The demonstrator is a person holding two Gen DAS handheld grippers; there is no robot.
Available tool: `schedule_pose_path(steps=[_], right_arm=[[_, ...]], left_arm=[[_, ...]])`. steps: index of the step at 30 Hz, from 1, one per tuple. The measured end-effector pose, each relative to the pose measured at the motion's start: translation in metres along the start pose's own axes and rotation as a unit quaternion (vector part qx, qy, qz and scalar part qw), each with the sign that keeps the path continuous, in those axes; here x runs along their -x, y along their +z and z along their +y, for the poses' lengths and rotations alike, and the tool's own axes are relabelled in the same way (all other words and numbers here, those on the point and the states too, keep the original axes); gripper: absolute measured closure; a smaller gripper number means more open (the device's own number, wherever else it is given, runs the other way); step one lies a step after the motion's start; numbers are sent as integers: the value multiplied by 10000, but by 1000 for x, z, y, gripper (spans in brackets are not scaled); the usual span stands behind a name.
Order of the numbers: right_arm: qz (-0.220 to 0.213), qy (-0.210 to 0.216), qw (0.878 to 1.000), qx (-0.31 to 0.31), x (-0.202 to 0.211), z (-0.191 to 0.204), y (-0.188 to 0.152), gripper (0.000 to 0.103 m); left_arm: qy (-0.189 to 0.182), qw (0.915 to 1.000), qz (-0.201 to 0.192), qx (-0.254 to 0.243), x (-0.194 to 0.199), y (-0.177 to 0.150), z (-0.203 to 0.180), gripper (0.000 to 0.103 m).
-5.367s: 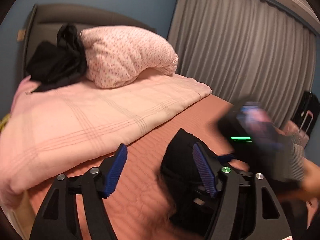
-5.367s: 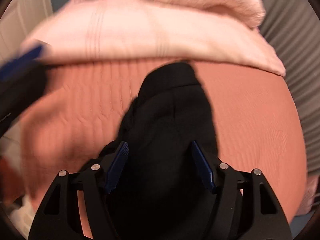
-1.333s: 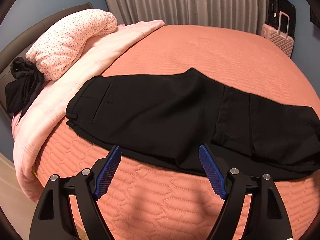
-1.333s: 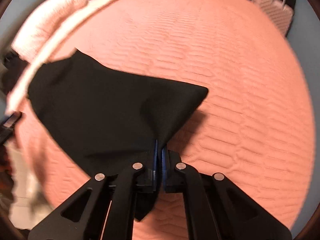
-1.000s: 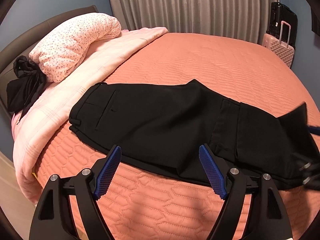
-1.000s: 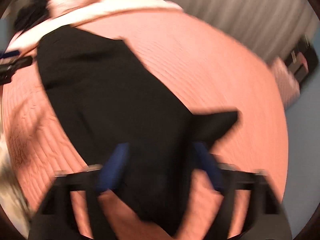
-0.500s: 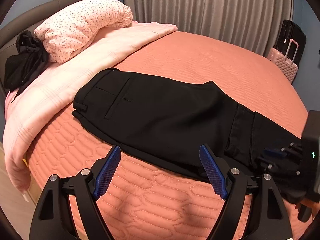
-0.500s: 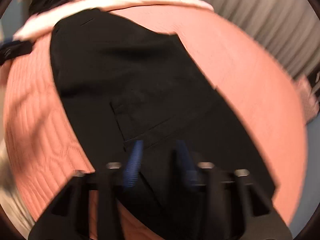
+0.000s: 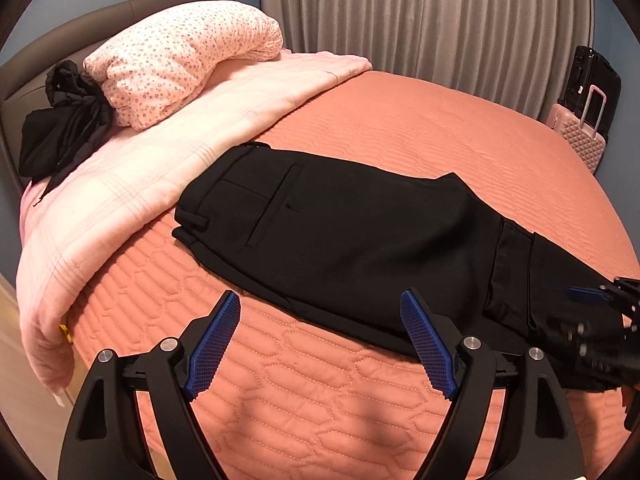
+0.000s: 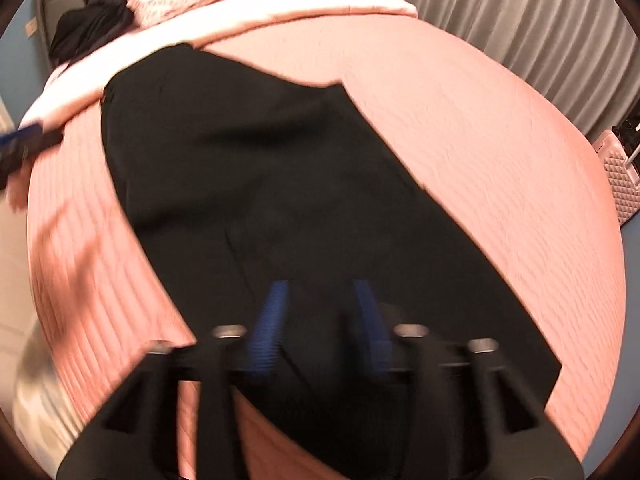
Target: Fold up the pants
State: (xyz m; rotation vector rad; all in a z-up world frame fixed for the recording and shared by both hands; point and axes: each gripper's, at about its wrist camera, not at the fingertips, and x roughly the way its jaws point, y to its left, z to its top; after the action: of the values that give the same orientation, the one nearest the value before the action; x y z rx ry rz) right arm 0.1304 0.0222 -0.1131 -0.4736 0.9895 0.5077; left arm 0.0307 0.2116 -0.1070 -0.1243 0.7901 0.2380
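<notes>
We held the left gripper with its fingers spread wide and empty above the bedspread. Just beyond their tips the pants lay flat across the bed, waistband to the far left. Our right gripper hovered over the leg end, its fingers parted, fabric between them but not clamped. Farther off lay the blanket, then the pillow.
</notes>
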Motion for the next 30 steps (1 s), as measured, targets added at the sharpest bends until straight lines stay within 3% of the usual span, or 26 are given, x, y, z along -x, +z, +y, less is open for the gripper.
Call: schedule_pose_path(steps=[3,5,10,13,14,16,21,23,26,27,28,29,30], right_arm=[[33,135,9999,-25,-8,5,-5,48],[74,309,9995,-82,-14,1,-4,54],[-37,496,9988,46,1,13,-11,51],[169,256,9989,360,-15,22,-13,53],[247,297,9988,286,-22,20,-14,73],[214,524,9984,-4,-22,15,-9,92],[-388,748,9961,-267,-5,19,36,94],[-228,808,9962,-212,-23,25,49,90],[160,549,9982,159,-50,42,48,83],[90,412,9987,278,-49,47,46,73],[20,226,9991,369,-47,52,44,36],[-161,-59,9986,498,-44,57,42,11],[-260,-97,9977,621,-45,61,40,12]], left_arm=[[-20,9999,105,31,-3,-3,-3,23],[6,9999,100,51,-1,-3,-5,23],[-33,9999,97,20,2,-4,-9,23],[-46,9999,137,12,-1,-5,-10,23],[-22,9999,156,4,-2,-5,-11,23],[-18,9998,175,0,-2,-6,-11,23],[17,9998,171,125,-2,-7,-4,23],[9,9997,194,159,-3,-7,-2,23],[48,9998,165,125,-1,-7,1,23],[77,9998,149,108,-1,-7,3,23],[105,9998,124,96,-1,-6,6,23],[138,9998,102,91,-2,-6,9,23],[177,9997,110,98,-3,-6,13,23]])
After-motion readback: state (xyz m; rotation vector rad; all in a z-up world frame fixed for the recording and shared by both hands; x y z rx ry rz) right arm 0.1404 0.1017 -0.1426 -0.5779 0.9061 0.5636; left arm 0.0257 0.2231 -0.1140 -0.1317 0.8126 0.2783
